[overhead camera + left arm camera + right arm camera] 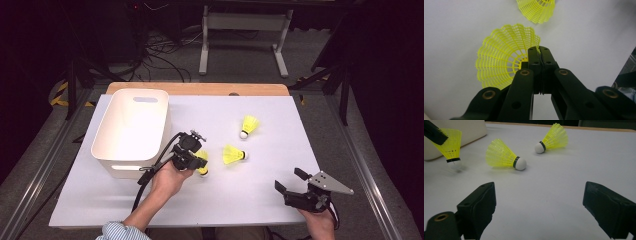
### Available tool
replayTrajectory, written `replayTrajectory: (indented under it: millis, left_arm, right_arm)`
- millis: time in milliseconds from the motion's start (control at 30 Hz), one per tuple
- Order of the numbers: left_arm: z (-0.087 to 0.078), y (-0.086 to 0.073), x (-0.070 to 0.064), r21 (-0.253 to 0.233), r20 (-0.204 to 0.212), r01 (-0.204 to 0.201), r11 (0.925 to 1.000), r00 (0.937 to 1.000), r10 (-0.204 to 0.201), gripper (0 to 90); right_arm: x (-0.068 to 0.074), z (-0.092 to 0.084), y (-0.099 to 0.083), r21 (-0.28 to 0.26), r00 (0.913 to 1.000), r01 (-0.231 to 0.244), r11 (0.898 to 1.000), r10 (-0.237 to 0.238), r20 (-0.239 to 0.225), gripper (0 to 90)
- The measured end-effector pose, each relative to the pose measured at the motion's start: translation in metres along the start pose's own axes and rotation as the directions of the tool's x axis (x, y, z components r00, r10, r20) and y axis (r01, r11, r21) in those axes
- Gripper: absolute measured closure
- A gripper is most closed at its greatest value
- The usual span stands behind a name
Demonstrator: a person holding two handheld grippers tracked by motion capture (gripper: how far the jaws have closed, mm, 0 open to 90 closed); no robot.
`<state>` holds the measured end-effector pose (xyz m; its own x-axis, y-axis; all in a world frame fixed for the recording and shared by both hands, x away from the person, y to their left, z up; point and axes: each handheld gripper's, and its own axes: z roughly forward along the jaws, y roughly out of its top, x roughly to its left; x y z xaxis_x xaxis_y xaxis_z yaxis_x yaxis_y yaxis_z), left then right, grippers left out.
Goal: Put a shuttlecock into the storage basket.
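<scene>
The left tongs [199, 159], clamped on the rim of a yellow plastic mesh shuttlecock [504, 60], sit just right of the white plastic bin [131, 131], while the right tongs [291, 181] stand apart, idle.

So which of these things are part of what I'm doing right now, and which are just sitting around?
In the job:
- left gripper, fingers shut on the skirt rim of the held shuttlecock
- white bin beside it, the likely drop spot

Lying about:
- middle shuttlecock
- far shuttlecock
- right gripper, open over bare table
</scene>
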<state>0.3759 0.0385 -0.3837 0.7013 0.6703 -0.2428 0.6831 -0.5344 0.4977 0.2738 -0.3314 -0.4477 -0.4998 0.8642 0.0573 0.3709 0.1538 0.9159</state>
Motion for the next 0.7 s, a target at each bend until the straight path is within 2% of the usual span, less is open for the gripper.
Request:
replayTrajectory:
  millis: [700]
  left_arm:
    - [-0.021,0.015,-0.001,-0.002,-0.081,-0.04,0.9992,0.996,0.04,89.6]
  right_arm:
    - [0.0,0.0,0.0,0.0,1.0,0.004,1.0,-0.004,0.005,12.3]
